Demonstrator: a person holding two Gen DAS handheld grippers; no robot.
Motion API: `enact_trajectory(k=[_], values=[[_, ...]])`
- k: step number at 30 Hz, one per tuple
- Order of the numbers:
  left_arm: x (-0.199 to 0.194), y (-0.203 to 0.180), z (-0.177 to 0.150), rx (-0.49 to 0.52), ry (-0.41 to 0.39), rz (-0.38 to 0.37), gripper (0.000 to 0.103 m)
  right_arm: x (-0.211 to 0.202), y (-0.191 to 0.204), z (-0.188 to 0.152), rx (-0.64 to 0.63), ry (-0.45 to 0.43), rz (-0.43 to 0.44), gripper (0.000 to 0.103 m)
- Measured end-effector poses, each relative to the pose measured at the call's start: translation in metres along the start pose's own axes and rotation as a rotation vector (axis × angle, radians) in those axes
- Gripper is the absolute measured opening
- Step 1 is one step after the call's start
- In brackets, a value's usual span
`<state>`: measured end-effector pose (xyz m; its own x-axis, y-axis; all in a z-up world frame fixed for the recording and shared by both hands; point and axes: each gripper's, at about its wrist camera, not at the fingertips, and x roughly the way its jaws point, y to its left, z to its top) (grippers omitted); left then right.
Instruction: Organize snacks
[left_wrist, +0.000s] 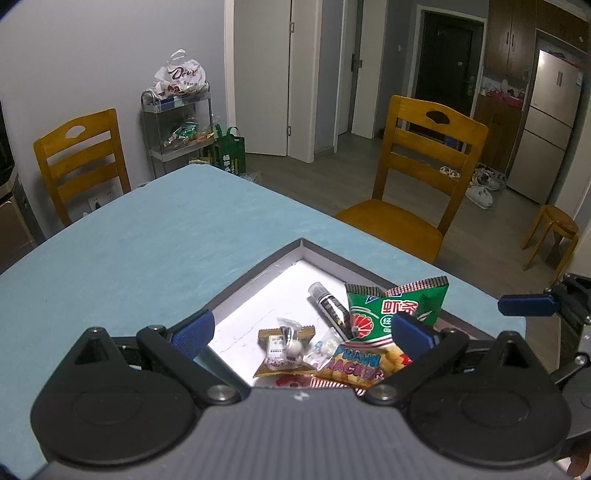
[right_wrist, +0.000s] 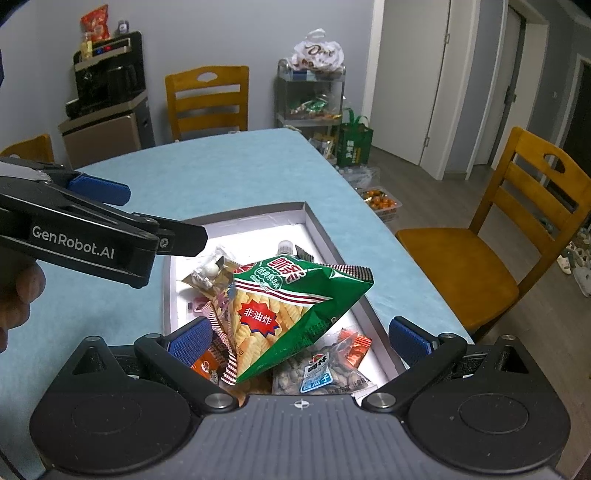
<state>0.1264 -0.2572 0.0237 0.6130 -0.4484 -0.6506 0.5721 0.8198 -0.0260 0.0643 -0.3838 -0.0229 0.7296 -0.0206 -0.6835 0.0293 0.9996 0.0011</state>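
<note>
- On the blue table (right_wrist: 229, 170) sits a flat box (right_wrist: 328, 236) with a white inside, and the snacks lie in it.
- On top of the pile is a big green bag of prawn crackers (right_wrist: 295, 310), tilted and puffy.
- Under it lie a packet of seeds (right_wrist: 325, 373), a small orange wrapper (right_wrist: 354, 345) and a brown packet (right_wrist: 208, 363).
- Farther back in the box are a little clear packet with white balls (right_wrist: 208, 269) and a dark tube with a clear cap (left_wrist: 328, 304).
- Over the near end of the box hangs the right gripper (right_wrist: 299, 338), its blue fingers spread wide and holding nothing.
- Beside the box's left side hangs the left gripper (left_wrist: 301, 330), fingers wide too, with nothing in them.
- Around the table stand wooden chairs (right_wrist: 517, 236), with a snack cart (right_wrist: 314, 96) near the wall.
</note>
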Motion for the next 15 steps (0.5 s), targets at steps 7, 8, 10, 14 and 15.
enact_trajectory(k=[7,8,10,14,15], values=[[0.0037,-0.0039,0.0012,0.012,0.006,-0.008,0.103,0.0002,0.0001,0.0003,0.001,0.000,0.001,0.103],[0.0041,-0.0043,0.0019,0.013,0.005,-0.010,0.103,0.0004,0.0003,0.0003,0.001,0.001,0.002,0.103],[0.0034,-0.0057,0.0024,0.015,-0.006,-0.010,0.103,0.0003,0.0004,0.0003,0.000,0.001,0.000,0.103],[0.0018,-0.0096,0.0030,0.025,-0.023,-0.028,0.103,0.0011,-0.0014,0.0007,0.004,0.002,-0.002,0.103],[0.0021,-0.0104,0.0032,0.025,-0.020,-0.030,0.103,0.0019,-0.0020,0.0007,0.005,0.002,-0.002,0.103]])
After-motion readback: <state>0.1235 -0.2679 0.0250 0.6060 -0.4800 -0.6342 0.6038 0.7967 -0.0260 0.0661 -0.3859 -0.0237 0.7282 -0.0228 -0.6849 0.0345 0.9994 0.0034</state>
